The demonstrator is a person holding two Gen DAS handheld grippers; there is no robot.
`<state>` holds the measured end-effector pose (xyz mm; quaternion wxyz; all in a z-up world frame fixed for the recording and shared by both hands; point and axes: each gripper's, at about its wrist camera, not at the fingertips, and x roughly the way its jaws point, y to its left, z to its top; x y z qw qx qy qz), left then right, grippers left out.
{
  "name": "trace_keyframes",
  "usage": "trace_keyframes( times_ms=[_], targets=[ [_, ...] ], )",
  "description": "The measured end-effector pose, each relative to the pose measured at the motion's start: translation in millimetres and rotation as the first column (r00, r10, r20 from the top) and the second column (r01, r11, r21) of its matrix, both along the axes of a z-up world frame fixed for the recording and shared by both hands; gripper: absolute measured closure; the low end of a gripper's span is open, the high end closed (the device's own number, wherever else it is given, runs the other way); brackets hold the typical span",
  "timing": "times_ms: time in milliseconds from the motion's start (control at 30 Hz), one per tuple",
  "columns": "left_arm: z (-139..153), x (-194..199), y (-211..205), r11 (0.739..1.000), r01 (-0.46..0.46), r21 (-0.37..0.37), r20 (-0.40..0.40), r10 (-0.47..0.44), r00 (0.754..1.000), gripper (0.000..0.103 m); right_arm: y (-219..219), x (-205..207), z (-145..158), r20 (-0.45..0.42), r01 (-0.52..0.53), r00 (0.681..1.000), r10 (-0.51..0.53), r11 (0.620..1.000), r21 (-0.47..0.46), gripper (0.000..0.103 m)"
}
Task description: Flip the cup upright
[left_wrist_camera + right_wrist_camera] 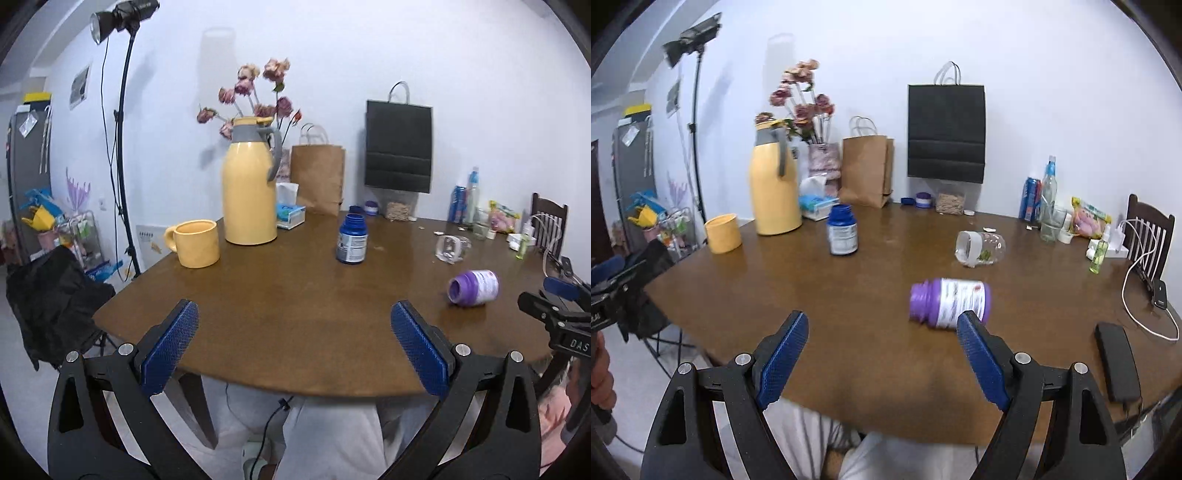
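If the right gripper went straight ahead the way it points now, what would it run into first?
Probably the purple bottle lying on its side just beyond the open right gripper; it sits slightly toward the right finger, so the gripper might only clip it. Past that lies the tipped clear cup. Depth is uncertain.

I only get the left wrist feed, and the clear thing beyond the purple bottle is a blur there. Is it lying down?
Observer: Yes. The clear jar lies on its side, with its open end facing left toward the blue bottle.
Operator: Is the right gripper open?
Observer: The right gripper is open and empty. The purple bottle lies just past its right fingertip.
Operator: Is there anything further right that I can't see?
Observer: A black flat device lies to the right of that gripper.
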<state>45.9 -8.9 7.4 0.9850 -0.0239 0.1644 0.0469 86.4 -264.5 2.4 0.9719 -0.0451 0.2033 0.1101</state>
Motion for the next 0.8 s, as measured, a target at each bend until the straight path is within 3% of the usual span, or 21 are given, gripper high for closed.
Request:
trace_keyframes(
  times_ms=[133, 267, 367, 800],
  targets=[
    [-12.9, -32.1, 2.1, 0.999, 0.013, 0.047, 0.046, -0.015, 0.999, 0.000, 1.1, -42.4, -11.1, 0.044, -0.019, 0.999, 0.017, 0.999, 0.051, 0.016],
    [-16.7, -52.3, 7.8, 1.000, 0.004, 0.004, 0.050, -0.005, 0.999, 0.000, 6.9, -63.2, -20.4, 0.047, -0.048, 0.998, 0.046, 0.998, 0.045, 0.016],
    [-12.0, -58.7, 5.7, 1.000, -0.004, 0.002, 0.100, 0.004, 0.995, 0.000, 8.8, -60.6, -22.7, 0.034, -0.050, 0.998, 0.049, 0.998, 0.037, 0.016],
    [-13.1, -58.7, 4.2, 1.000, 0.021, 0.013, 0.098, -0.022, 0.995, 0.000, 7.8, -61.8, -22.0, 0.047, -0.046, 0.998, 0.044, 0.998, 0.042, 0.016]
  ],
)
